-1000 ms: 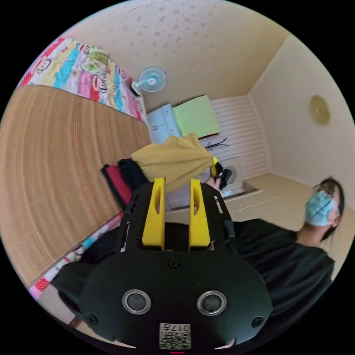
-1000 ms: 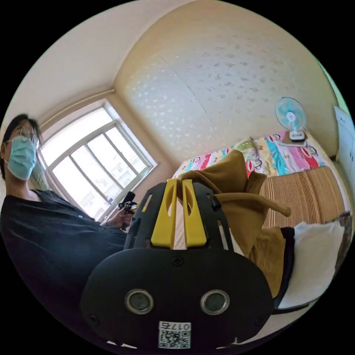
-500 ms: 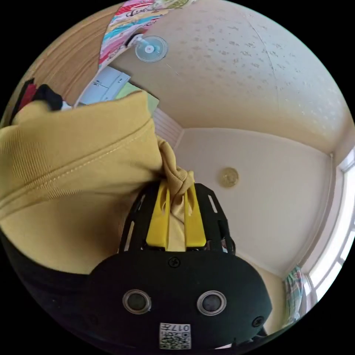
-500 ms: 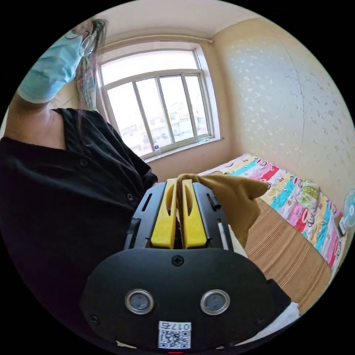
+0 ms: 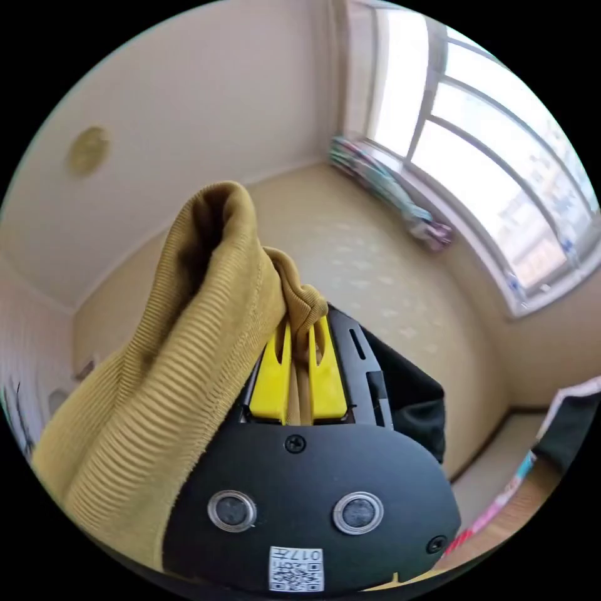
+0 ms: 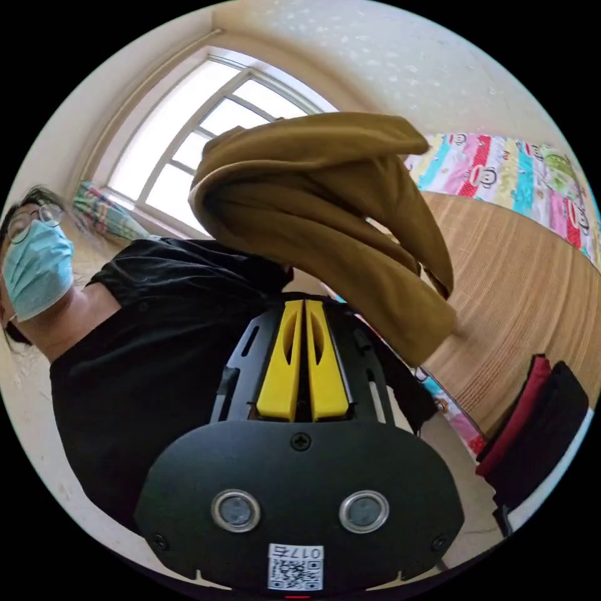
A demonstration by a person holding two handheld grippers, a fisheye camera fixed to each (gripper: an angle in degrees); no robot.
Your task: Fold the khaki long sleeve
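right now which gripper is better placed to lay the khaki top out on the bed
Left, probably. The left gripper has ribbed cloth of the khaki top pinched between its jaws. The right gripper has its jaws together with no cloth visibly between them.

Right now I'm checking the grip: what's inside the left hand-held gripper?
A bunched ribbed edge of the khaki long sleeve sits inside the left hand-held gripper; the cloth hides the jaw tips.

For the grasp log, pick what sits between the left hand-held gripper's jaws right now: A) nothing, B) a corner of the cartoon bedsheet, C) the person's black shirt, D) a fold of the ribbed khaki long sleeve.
D: in the left gripper view, the left hand-held gripper has its yellow jaws closed on a bunched fold of the ribbed khaki long sleeve.
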